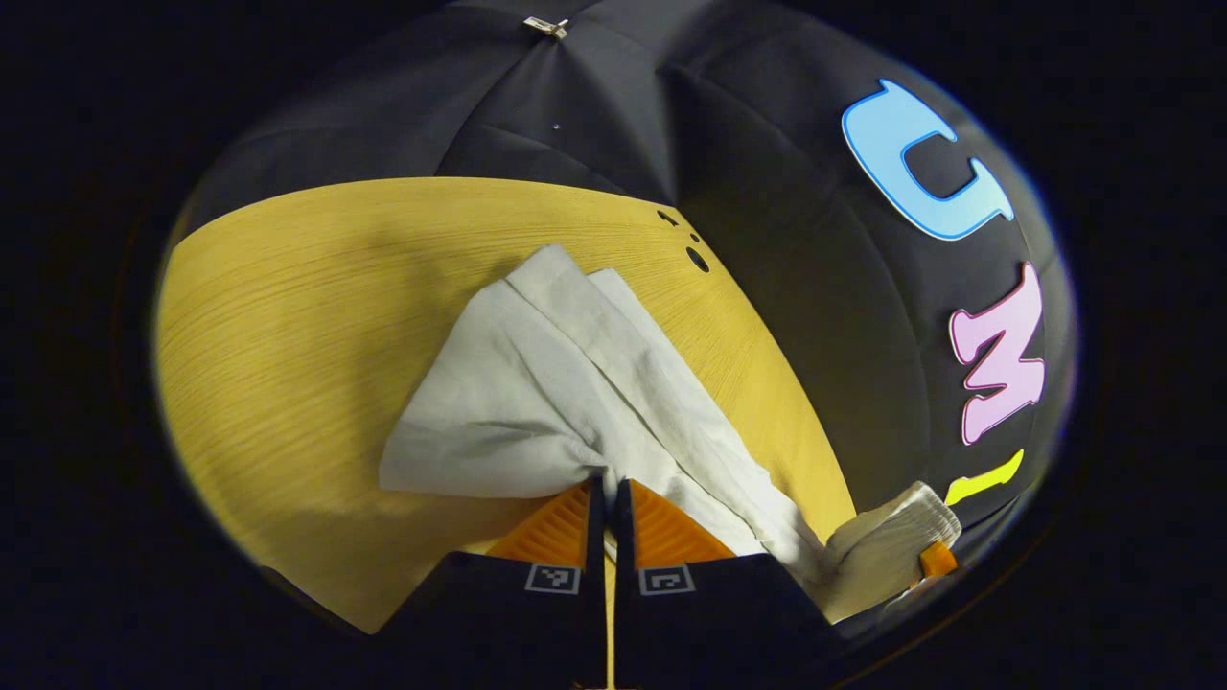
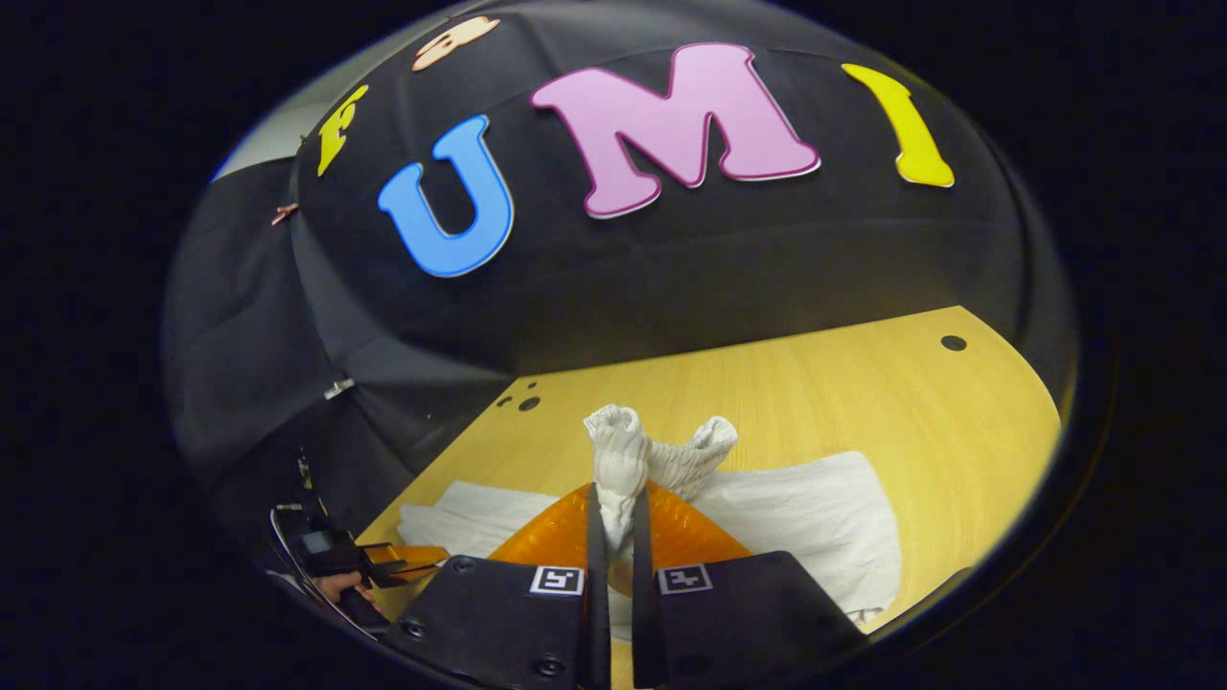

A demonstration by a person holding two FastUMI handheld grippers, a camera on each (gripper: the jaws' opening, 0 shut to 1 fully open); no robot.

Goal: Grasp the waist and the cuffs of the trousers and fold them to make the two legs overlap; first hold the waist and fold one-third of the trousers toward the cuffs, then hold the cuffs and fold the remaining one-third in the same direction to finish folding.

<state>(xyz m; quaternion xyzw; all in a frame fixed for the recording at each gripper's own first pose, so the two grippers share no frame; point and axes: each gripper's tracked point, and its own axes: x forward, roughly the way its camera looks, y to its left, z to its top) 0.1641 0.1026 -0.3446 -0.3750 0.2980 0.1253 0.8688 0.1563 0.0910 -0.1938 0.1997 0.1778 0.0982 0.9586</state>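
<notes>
My left gripper (image 1: pixel 608 498) pinches the cuff end of the white trousers (image 1: pixel 566 383), whose legs run far-left across the wooden table (image 1: pixel 288 316); my right gripper (image 2: pixel 613 517) clamps the bunched waist (image 2: pixel 621 460).

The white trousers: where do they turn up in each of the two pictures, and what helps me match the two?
Left gripper view: the white trousers lie across the middle, running from the wooden table down into the left gripper.
Right gripper view: low in the middle, spread flat, with a bunched part pinched upright in the right gripper.
Shared landmark: the dark holes near the table's edge by the wall.
</notes>
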